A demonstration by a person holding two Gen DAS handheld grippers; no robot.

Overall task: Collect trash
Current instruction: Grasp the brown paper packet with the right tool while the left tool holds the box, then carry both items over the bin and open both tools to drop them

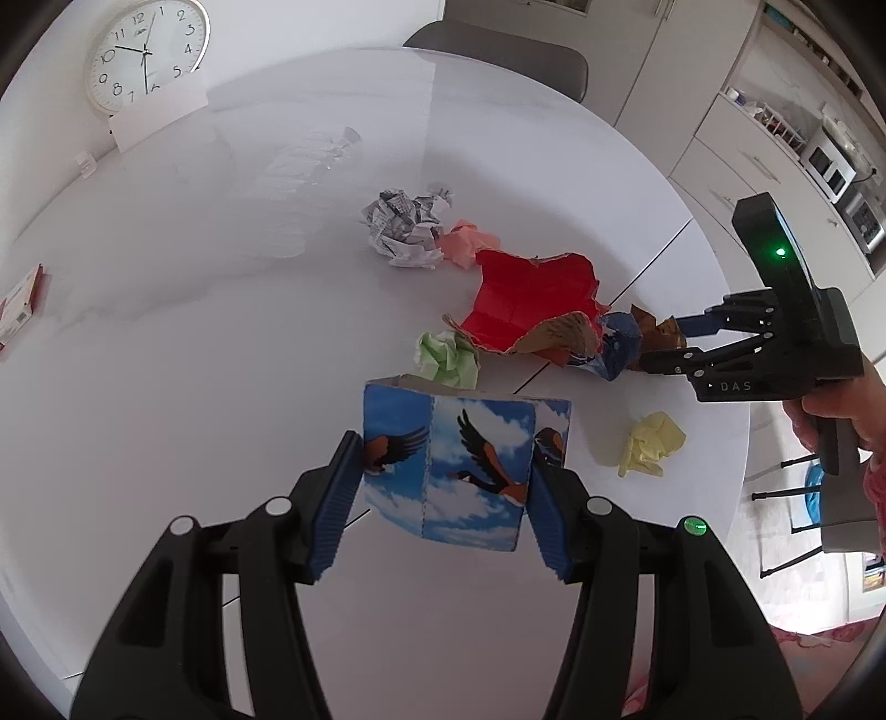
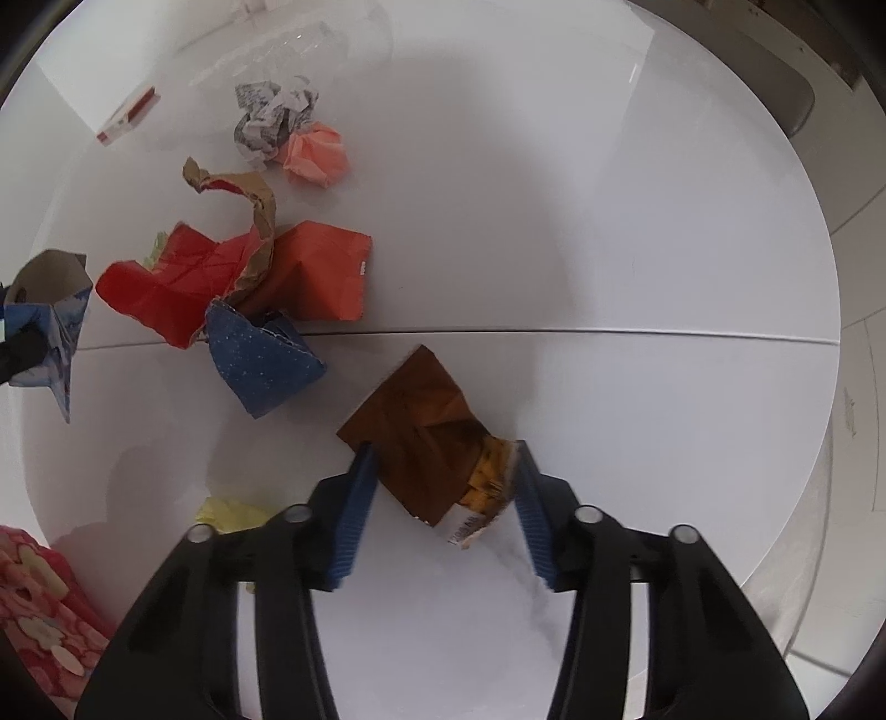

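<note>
My left gripper (image 1: 446,457) is shut on a blue carton printed with clouds and birds (image 1: 476,459), held above the white table (image 1: 221,332) with its open top facing away. The same carton shows at the left edge of the right wrist view (image 2: 52,310). My right gripper (image 2: 443,446) points down at the table, both pads against a crumpled brown wrapper (image 2: 421,421); in the left wrist view this gripper (image 1: 662,343) sits at the right by the table edge. Loose trash lies between them: a torn red carton (image 1: 526,299), a blue speckled scrap (image 2: 260,360), green (image 1: 448,357), yellow (image 1: 650,443) and pink (image 1: 468,241) paper balls, and crumpled newsprint (image 1: 407,224).
A round clock (image 1: 147,52) leans at the table's far left. A small red and white box (image 1: 19,307) lies at the left edge. Crushed clear plastic (image 1: 315,155) rests further back. A grey chair (image 1: 498,50) stands behind the table, with kitchen cabinets (image 1: 747,166) on the right.
</note>
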